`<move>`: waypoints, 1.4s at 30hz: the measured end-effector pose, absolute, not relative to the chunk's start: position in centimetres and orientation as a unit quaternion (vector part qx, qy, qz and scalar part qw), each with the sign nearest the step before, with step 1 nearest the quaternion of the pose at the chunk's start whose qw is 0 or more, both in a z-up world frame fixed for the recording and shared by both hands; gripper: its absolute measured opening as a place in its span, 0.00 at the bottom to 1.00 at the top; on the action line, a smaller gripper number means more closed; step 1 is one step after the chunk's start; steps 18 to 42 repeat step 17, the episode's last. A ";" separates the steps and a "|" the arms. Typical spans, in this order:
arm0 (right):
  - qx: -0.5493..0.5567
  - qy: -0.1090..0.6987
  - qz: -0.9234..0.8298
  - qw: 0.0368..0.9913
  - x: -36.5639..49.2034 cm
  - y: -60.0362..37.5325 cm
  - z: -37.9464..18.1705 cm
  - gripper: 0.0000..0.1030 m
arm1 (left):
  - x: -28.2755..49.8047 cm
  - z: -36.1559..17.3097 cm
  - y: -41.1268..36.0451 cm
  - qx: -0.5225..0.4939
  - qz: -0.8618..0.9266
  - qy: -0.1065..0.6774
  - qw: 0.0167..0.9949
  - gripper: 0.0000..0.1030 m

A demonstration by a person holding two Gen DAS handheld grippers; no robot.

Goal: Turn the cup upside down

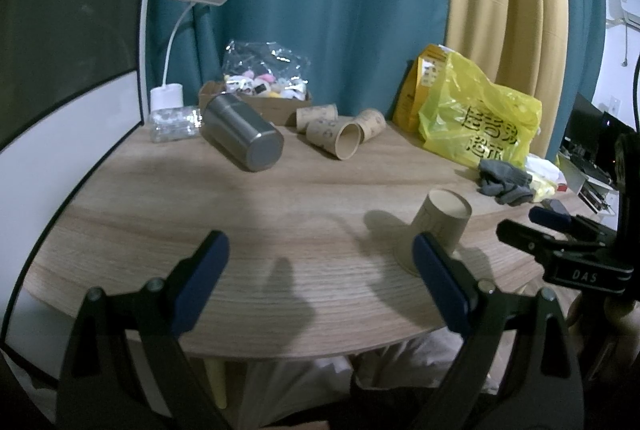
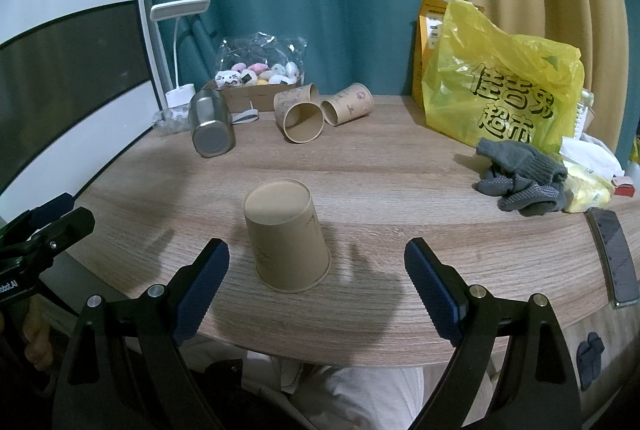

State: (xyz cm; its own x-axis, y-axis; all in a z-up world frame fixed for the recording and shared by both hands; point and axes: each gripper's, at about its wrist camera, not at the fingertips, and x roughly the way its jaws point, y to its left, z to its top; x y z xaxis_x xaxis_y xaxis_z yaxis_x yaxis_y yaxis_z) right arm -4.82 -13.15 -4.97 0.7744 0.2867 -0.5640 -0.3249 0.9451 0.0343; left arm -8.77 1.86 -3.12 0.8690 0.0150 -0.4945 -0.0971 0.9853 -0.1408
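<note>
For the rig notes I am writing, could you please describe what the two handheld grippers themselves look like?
Both match: the left gripper and right gripper have black angular frames with triangular cut-outs, silver pivot screws, and dark blue ribbed pads lining the inner faces of the fingers. Seen from the left wrist camera, the right gripper's black body carries white lettering reading "DAS". No cables are clearly visible on either.

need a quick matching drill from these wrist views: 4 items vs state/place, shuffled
Items:
1. brown paper cup nearest the grippers
2. silver steel tumbler
3. grey knit gloves
4. white desk lamp

States:
A. standing at the back left of the wooden table
B. lying on its side, base toward camera
C. upside down, mouth on the table
D. crumpled beside the yellow plastic bag

Pairs: 1-C, 2-B, 3-D, 4-A
</note>
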 end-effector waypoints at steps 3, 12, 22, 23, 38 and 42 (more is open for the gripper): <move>-0.032 0.294 0.162 0.941 -4.9 -13.1 -4.9 0.89 | -8.8 -3.1 1.9 -0.082 0.030 0.256 0.963 0.91; -0.032 0.295 0.164 0.941 -4.9 -13.2 -4.9 0.89 | -8.6 -3.2 1.9 -0.086 0.031 0.255 0.963 0.91; -0.032 0.295 0.165 0.941 -4.9 -13.0 -4.6 0.89 | -8.9 -3.2 1.8 -0.088 0.028 0.250 0.964 0.91; -0.032 0.295 0.165 0.941 -4.9 -13.0 -4.6 0.89 | -8.9 -3.2 1.8 -0.088 0.028 0.250 0.964 0.91; -0.032 0.295 0.165 0.941 -4.9 -13.0 -4.6 0.89 | -8.9 -3.2 1.8 -0.088 0.028 0.250 0.964 0.91; -0.032 0.295 0.165 0.941 -4.9 -13.0 -4.6 0.89 | -8.9 -3.2 1.8 -0.088 0.028 0.250 0.964 0.91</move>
